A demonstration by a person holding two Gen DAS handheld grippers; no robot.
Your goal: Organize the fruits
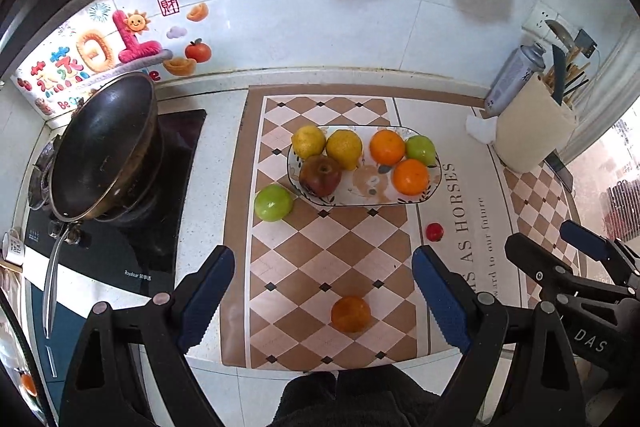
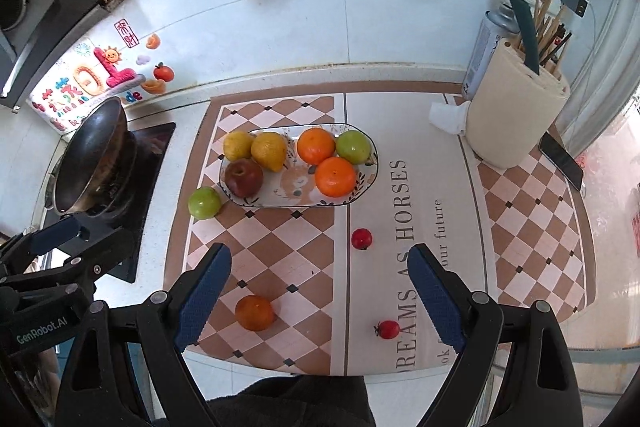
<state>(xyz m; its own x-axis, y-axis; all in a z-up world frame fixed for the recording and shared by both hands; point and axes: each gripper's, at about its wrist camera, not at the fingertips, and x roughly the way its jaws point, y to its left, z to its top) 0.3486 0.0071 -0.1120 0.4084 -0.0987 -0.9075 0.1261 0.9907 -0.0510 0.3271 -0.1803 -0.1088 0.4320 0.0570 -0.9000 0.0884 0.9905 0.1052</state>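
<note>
Orange and green fruit fills most of the patterned plate (image 2: 370, 183) I can see on the checkered mat (image 2: 288, 267): two yellow lemons (image 2: 269, 150) at its left end, a dark red apple (image 2: 243, 177) in front of them, two oranges (image 2: 335, 176) and a green apple (image 2: 353, 146) toward its right end. Another green apple (image 2: 204, 202) sits on the mat just beside the plate's left corner, not on it. Nearer to me a lone orange (image 2: 255, 312) lies on the mat, well apart from the plate, and two small red fruits (image 2: 361, 238) rest on the lettered strip of the mat to its right. My left gripper (image 1: 324, 303) hangs above the mat with its blue-padded fingers spread wide and nothing between them; the lone orange shows in the gap below, untouched. My right gripper (image 2: 320, 301) is likewise wide open and empty, above the area between the lone orange and the nearer red fruit. A black wok (image 1: 104, 147) stands on the cooktop to the left, and a cream utensil holder (image 2: 516, 115) with a spray can (image 2: 486, 47) behind it stands at the right by the wall.
</note>
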